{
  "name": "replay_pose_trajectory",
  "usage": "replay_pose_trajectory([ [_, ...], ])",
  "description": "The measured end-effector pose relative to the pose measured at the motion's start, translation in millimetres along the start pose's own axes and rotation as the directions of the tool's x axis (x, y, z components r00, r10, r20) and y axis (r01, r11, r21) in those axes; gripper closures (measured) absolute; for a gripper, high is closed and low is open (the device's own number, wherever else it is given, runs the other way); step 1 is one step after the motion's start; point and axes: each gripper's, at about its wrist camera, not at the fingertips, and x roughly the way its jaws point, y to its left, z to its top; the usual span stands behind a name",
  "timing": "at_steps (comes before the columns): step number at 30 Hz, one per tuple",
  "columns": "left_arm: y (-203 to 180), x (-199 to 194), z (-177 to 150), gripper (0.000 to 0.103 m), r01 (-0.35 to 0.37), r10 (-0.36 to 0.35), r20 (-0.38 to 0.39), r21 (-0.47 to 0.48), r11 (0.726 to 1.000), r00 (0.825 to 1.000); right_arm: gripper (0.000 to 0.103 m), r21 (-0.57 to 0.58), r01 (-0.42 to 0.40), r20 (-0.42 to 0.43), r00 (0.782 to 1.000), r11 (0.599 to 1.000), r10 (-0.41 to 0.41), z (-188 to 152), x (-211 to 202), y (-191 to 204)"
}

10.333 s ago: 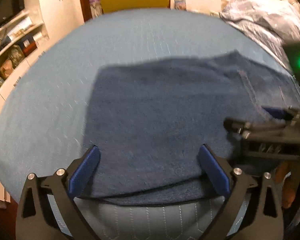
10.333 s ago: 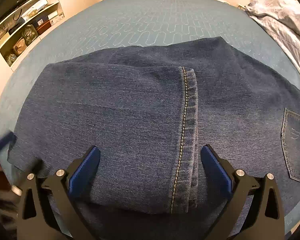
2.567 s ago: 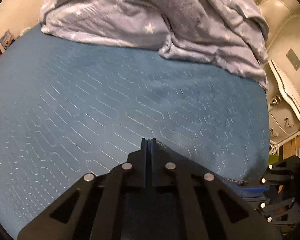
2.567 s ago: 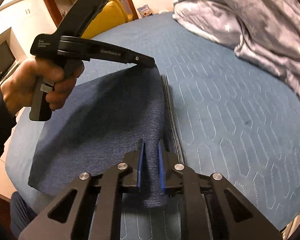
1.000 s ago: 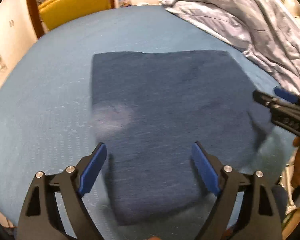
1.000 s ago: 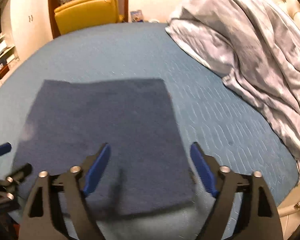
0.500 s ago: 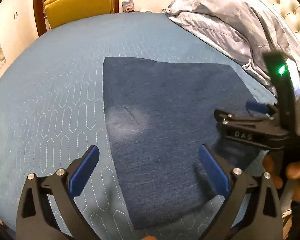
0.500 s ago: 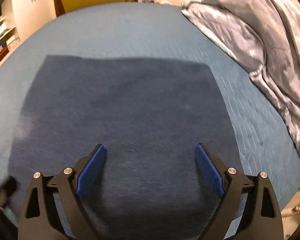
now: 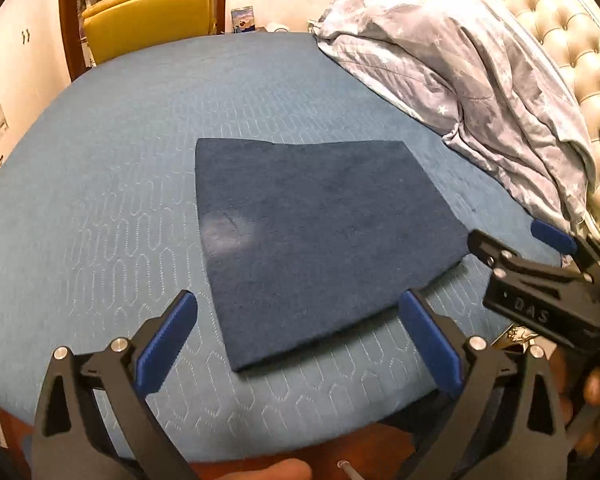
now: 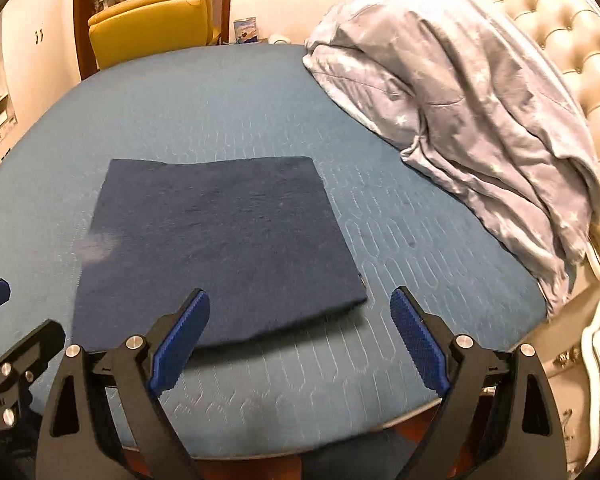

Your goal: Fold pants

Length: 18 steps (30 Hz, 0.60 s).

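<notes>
Pants (image 9: 316, 248) lay folded flat in a dark square on blue quilted bed (image 9: 112, 184), left gripper (image 9: 300, 344) hung wide open near its front edge, touching nothing, right gripper (image 9: 516, 248) open at right, starred duvet (image 9: 480, 64) bunched by headboard (image 9: 556, 12)

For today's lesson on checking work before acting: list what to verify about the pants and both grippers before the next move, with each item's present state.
1. Pants lie flat as a folded rectangle: ok.
2. Left gripper open, holding nothing: ok.
3. Right gripper open, holding nothing: ok.
4. Pants clear of the duvet: ok.
5. Pants wholly on the bed: ok.
6. Layers underneath even: cannot tell.
</notes>
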Motion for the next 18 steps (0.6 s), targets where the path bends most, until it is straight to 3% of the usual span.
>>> replay_pose_trajectory([
  [7, 5.6, -26.4, -2.3, 0.002, 0.008, -0.006, 0.042, -0.051, 0.999, 0.999, 0.015, -0.003, 0.004, 0.005, 1.000, 1.000, -0.004, 1.5, -12.4, 1.2],
  [9, 2.2, -30.4, -2.4, 0.002, -0.001, 0.003, 0.061, -0.024, 1.000, 0.998, 0.015, 0.001, 0.001, 0.006, 1.000, 1.000, -0.001, 0.8, -14.8, 1.0],
  [18, -3.1, -25.4, -1.6, 0.002, 0.018, -0.018, 0.034, 0.001, 1.000, 0.999, 0.015, 0.002, 0.000, 0.000, 1.000, 1.000, 0.000, -0.9, -12.9, 1.6],
])
